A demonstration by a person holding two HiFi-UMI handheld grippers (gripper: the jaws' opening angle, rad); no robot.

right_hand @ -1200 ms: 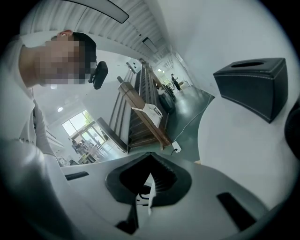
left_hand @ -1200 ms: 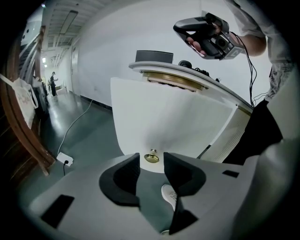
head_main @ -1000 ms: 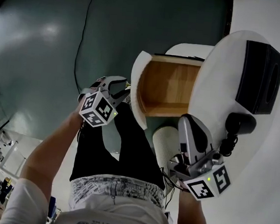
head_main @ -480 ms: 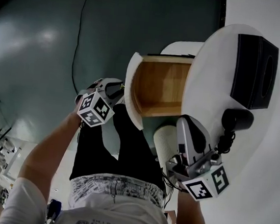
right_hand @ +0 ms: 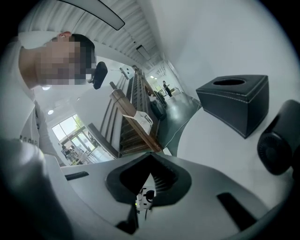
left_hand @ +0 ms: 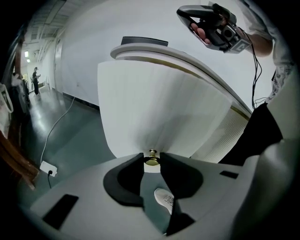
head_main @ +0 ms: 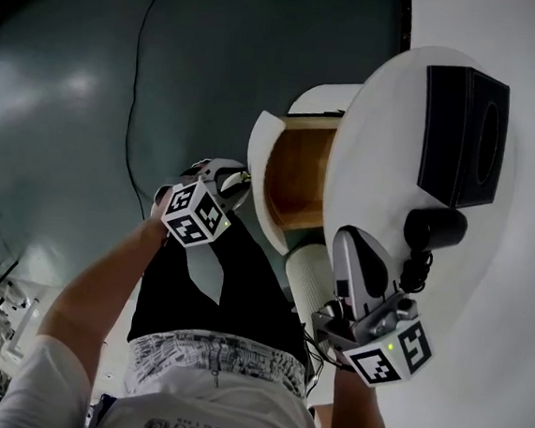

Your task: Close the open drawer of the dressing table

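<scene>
Plainly, the drawer (head_main: 300, 174) is only partly home. It sticks out from under the round white worktop (head_main: 371, 162), with its wooden inside still showing. Its curved white front (left_hand: 154, 108) stands upright and faces the person. Its long axis, the line it slides along, runs straight back under the worktop, which is left to right in the head view.

The left gripper (head_main: 237, 177) has just been closing its jaws, and they now pinch the small brass knob (left_hand: 151, 158) low on that front. The right gripper (right_hand: 149, 160) hangs above the worktop with its jaws pressed together on nothing, taking no part.

To do this step well, I'd push squarely along the sliding line, not at a slant. That way the curved front shouldn't twist and the drawer shouldn't bind on its runners. The knob is small and round, so it could slip out of the pinch. A steady, level push seems safer than a shove, easing off as the front meets the cabinet.
</scene>
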